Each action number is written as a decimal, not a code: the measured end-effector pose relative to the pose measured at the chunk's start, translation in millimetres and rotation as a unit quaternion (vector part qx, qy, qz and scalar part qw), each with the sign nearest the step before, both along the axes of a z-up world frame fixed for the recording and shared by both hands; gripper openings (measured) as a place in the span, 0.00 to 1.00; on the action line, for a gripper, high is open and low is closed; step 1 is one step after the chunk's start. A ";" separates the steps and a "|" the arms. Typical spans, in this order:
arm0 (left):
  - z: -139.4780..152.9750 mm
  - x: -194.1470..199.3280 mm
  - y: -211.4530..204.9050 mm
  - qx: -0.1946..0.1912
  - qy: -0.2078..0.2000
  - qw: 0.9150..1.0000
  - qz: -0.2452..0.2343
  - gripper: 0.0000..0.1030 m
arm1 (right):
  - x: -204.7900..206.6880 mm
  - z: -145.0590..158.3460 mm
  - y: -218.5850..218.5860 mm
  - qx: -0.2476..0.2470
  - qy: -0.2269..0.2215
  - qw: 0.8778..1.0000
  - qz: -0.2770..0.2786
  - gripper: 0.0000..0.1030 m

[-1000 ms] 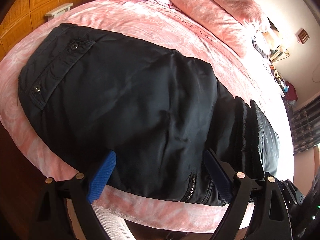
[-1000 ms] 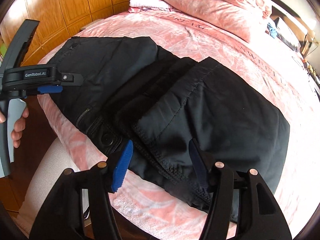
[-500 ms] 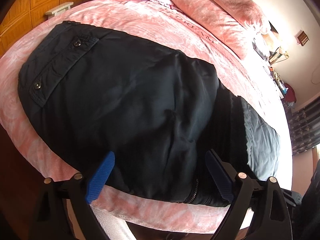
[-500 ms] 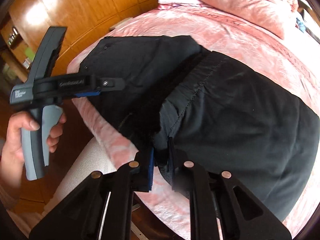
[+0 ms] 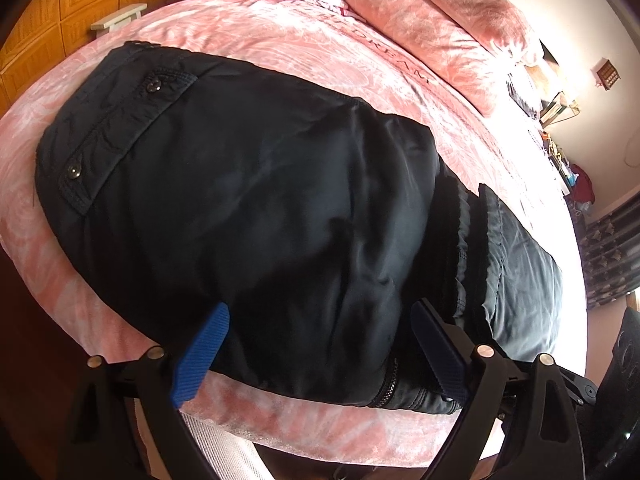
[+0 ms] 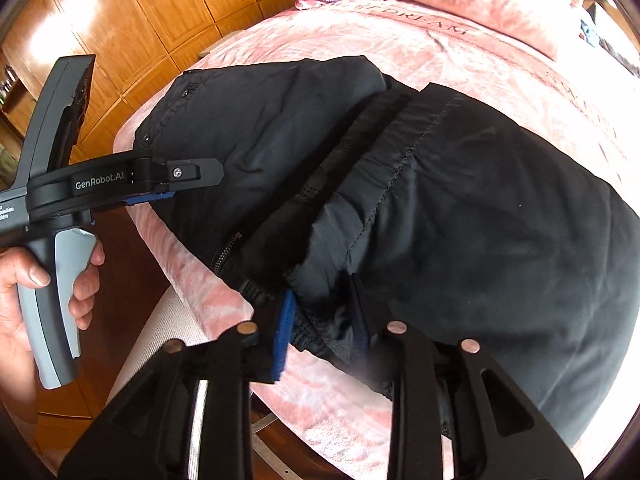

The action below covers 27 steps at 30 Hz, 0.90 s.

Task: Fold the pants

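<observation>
I see the black pants (image 5: 248,216) lying across the near part of the pink bed (image 5: 304,48), partly folded, their lower edge running close along the bed's near edge. In the left wrist view a buttoned flap sits at the far-left end of the garment, toward the bed's left edge, and a zipper shows at the near edge. My left gripper (image 5: 320,344) hovers at that near edge with its blue pads spread wide, holding nothing; the fabric lies between and beyond them.

From the right wrist view, my right gripper (image 6: 320,320) has its jaws drawn in narrow around a bunched fold of the pants (image 6: 460,208) at the bed's near edge; cloth fills the gap between the pads. The stitched hem of the upper layer runs diagonally away from the grip. To the left, my left hand (image 6: 24,300) holds the grey handle of the other tool over the bed's near-left edge. A pink pillow (image 5: 432,4) lies along the far edge, and wooden cabinet doors (image 6: 132,28) stand beyond the bed's left edge.
</observation>
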State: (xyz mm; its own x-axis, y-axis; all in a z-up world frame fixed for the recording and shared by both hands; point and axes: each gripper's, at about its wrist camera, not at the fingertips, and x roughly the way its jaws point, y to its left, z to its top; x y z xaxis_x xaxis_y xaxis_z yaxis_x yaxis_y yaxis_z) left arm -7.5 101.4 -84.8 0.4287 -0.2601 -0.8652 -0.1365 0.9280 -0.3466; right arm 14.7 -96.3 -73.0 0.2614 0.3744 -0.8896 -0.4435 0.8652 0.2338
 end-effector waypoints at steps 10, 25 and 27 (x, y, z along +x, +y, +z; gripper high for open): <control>6.7 3.1 -22.9 0.006 -0.004 1.000 -0.027 0.90 | -8.5 26.9 -64.6 0.056 -0.013 0.993 -0.102 0.49; 11.3 2.8 -32.3 0.052 -0.006 0.998 -0.042 0.90 | -1.4 5.3 -40.1 0.018 -0.023 0.996 -0.086 0.49; 9.3 1.9 -24.2 0.052 -0.002 0.998 -0.034 0.90 | 1.3 -0.4 -30.3 0.017 -0.014 0.997 -0.079 0.48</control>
State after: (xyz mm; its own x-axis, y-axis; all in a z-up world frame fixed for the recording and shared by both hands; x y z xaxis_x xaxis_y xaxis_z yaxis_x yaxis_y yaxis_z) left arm -5.6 77.2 -75.5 0.4174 -0.1978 -0.8869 -0.0706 0.9660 -0.2487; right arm 16.0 -126.6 -73.4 0.3443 0.3564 -0.8686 -0.3099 0.9165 0.2532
